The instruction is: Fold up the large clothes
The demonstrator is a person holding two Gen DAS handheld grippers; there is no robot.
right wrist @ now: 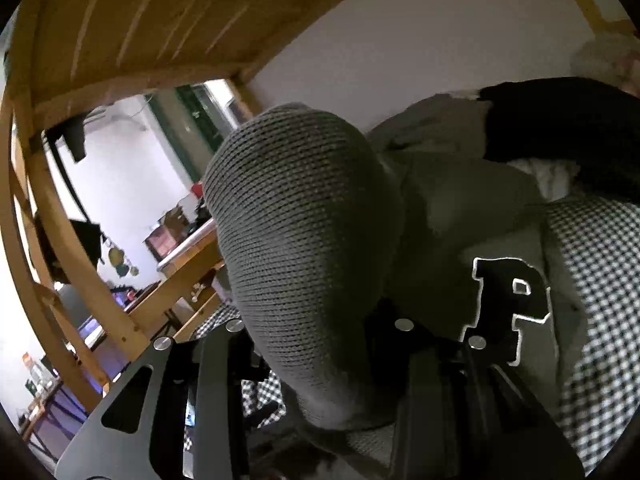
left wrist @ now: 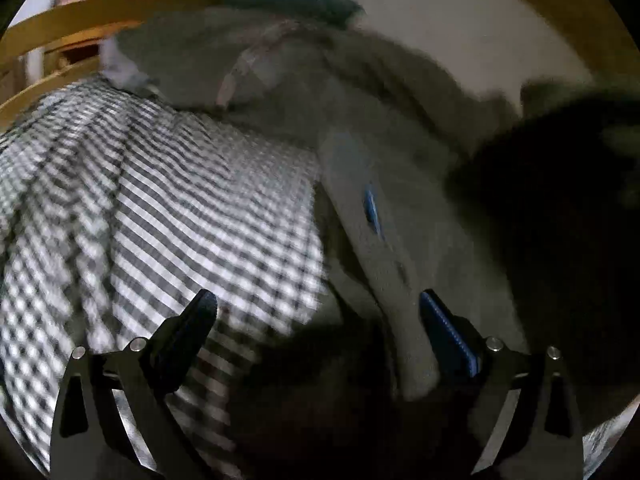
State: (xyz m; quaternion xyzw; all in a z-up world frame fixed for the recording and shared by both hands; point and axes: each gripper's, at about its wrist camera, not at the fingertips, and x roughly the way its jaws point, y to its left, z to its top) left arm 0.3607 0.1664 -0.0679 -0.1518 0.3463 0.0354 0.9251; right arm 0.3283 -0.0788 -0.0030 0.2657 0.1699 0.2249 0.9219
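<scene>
A grey-green hooded sweatshirt [left wrist: 380, 128] lies on a black-and-white checked bedcover [left wrist: 160, 208]. My left gripper [left wrist: 316, 304] is open and empty just above the sweatshirt's edge; the view is blurred. In the right wrist view my right gripper [right wrist: 320, 332] is shut on a ribbed knit fold of the sweatshirt [right wrist: 304, 240], which bulges up between the jaws and hides the fingertips. The sweatshirt's front carries a black letter P with white outline [right wrist: 508, 300].
A black garment [right wrist: 560, 120] lies beyond the sweatshirt. A wooden bunk-bed frame [right wrist: 120, 40] arches overhead and at the left. A white wall [right wrist: 440, 40] is behind. A teal cloth [left wrist: 296, 0] lies at the far end of the bed.
</scene>
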